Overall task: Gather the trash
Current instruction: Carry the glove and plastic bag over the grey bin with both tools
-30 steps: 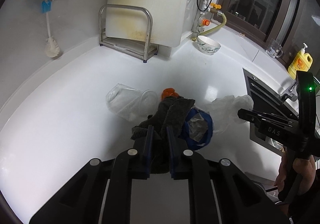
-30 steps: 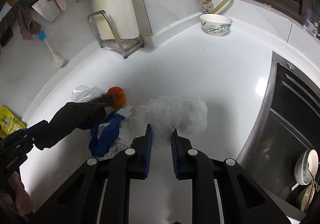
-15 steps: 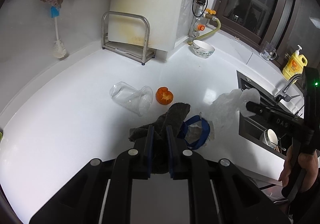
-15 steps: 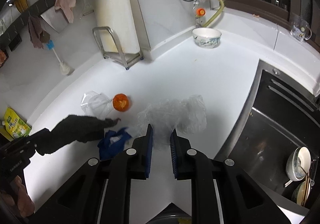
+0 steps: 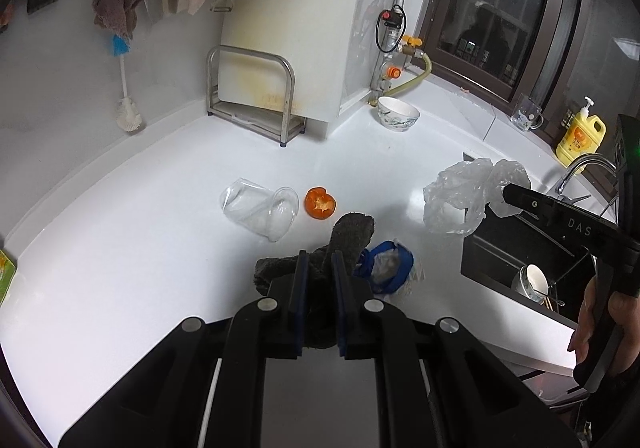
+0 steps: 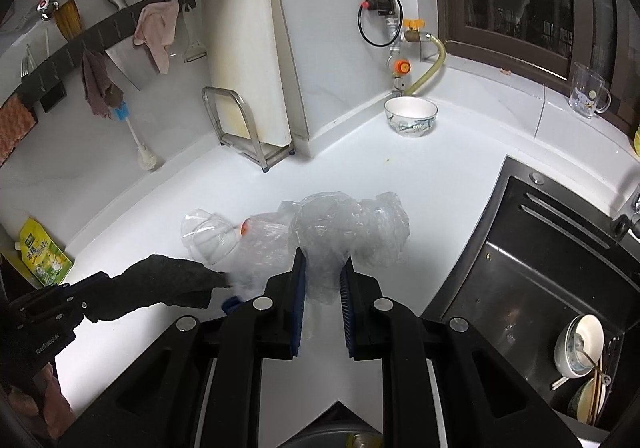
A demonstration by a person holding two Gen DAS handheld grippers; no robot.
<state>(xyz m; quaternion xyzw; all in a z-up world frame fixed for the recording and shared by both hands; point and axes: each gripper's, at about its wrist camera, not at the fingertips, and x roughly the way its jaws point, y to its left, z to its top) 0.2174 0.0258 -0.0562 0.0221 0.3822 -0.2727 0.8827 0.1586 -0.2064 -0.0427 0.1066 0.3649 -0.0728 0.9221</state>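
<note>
Left hand-held gripper (image 5: 318, 270) is clamped on the dark rag (image 5: 344, 236), held above the white bench (image 5: 140, 232). Right hand-held gripper (image 6: 323, 280) pinches the clear plastic bag (image 6: 352, 228), lifted near the sink's edge (image 5: 464, 248). On the bench lie the tipped plastic cup (image 5: 260, 207), the orange peel (image 5: 320, 203) just beside it, and a blue wrapper (image 5: 386, 268), possibly crumpled. Open bench lies to the left.

Wrist views above (shared) countertop (image 5: 132, 232)
</note>
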